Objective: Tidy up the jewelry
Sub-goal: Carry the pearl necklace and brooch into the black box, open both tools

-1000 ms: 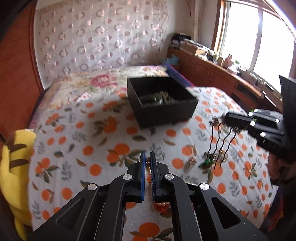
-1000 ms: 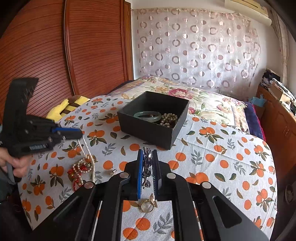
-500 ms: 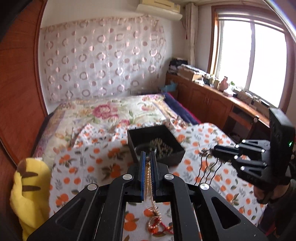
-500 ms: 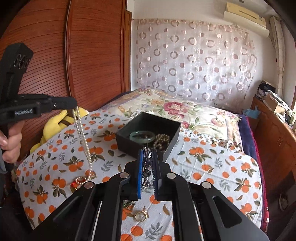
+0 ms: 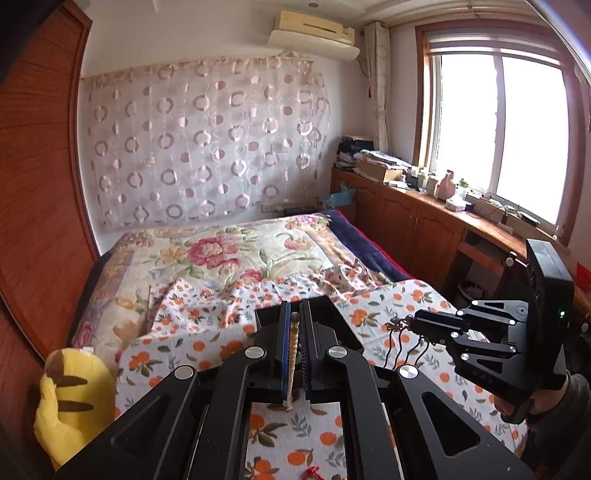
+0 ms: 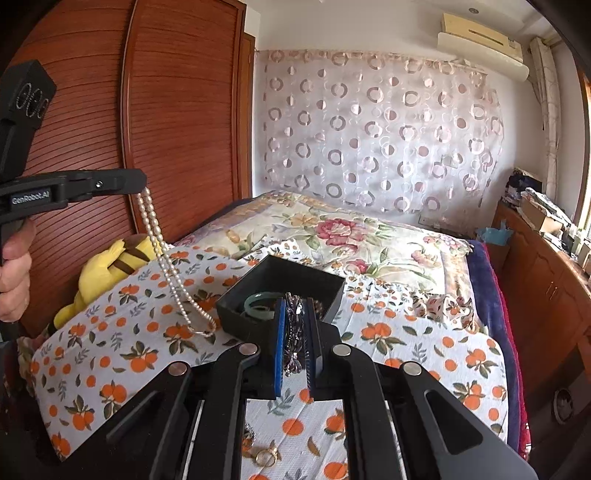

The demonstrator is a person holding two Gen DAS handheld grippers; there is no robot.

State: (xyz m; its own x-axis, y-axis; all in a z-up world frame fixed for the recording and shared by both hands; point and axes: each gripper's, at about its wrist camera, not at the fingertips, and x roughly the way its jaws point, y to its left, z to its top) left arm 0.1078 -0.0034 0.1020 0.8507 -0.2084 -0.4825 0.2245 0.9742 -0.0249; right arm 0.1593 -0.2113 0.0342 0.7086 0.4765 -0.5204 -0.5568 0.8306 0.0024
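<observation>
I see a white cloth [image 6: 424,354] printed with oranges and green leaves, and behind it a cream bedspread [image 6: 332,229] with pink flowers. My black box [image 6: 255,325] holds a pale green bangle [image 6: 258,301]; my left gripper [image 6: 142,188] carries a cream pearl necklace [image 6: 162,254]. The plush toy [image 5: 70,402] is yellow with brown stripes, the curtain [image 5: 207,147] sheer with pink rings.

Orange-print cloth [image 5: 207,343] lying over the bed's near end; floral quilt [image 5: 229,254] spreading behind it. Yellow striped plush toy [image 5: 70,398] sitting at the bed's left edge, against the wooden slatted wardrobe [image 6: 177,122]. Sheer circle-patterned curtain [image 5: 207,140] hanging on the far wall, air conditioner [image 5: 314,33] mounted above. Window [image 5: 498,133] glowing over a cluttered wooden cabinet [image 5: 417,221].
</observation>
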